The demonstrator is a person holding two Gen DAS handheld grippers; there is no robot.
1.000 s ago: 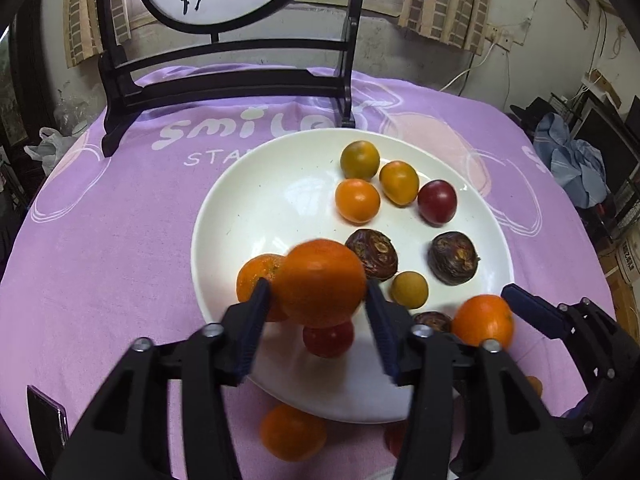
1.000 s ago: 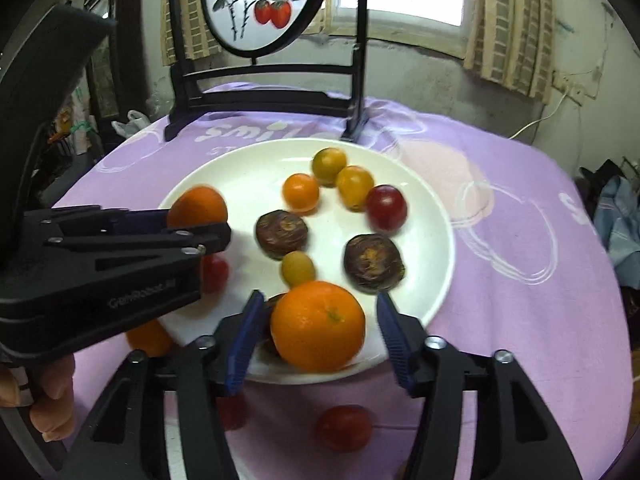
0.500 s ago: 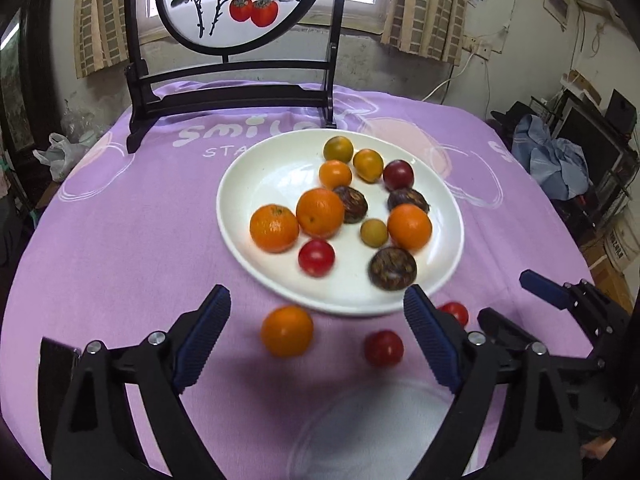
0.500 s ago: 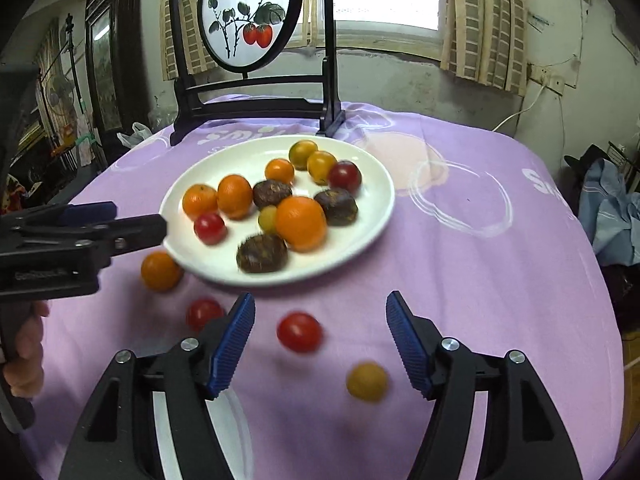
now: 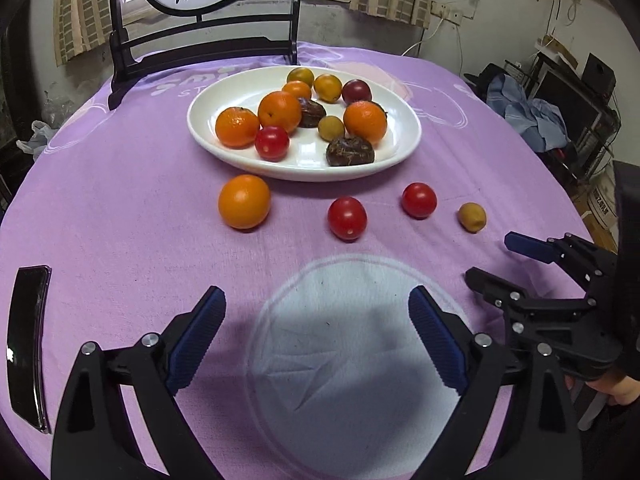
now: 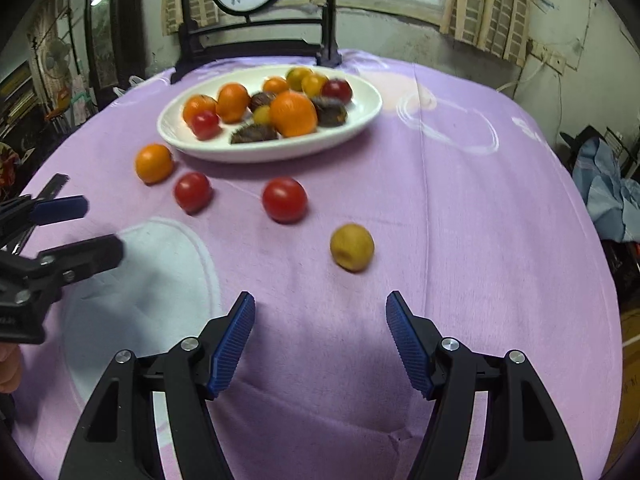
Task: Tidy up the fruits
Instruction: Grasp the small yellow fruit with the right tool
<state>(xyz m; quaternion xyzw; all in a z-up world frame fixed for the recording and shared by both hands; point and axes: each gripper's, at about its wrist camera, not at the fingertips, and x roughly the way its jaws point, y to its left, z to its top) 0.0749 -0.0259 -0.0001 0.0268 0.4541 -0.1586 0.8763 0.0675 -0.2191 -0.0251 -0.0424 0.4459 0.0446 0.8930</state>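
Left wrist view: the left gripper (image 5: 316,336) hangs low over the purple tablecloth (image 5: 120,240) with its jaws spread wide and nothing between them, whereas one second earlier it pinched an orange above the plate; that orange now lies among the fruit on the white plate (image 5: 404,148), at 12 o'clock from the jaws. The right gripper (image 6: 320,340), seen in the right wrist view, is likewise spread and empty, having released its own orange onto the plate in the same interval. Both tools have since drawn back toward the near edge of the table. Four fruits remain on the cloth: a loose orange (image 5: 244,201) at 11 o'clock from the left jaws, just beside the plate rim; two red tomatoes, the nearer tomato (image 5: 347,218) at 12 o'clock and the farther tomato (image 5: 419,200) at 1 o'clock; and a small yellow fruit (image 6: 352,247) at 12 o'clock from the right jaws, nearest to them. A dark phone (image 5: 28,344) lies at 9 o'clock. Judged from this layout, the task is well advanced, and each gripper now stands clear to collect a remaining fruit.
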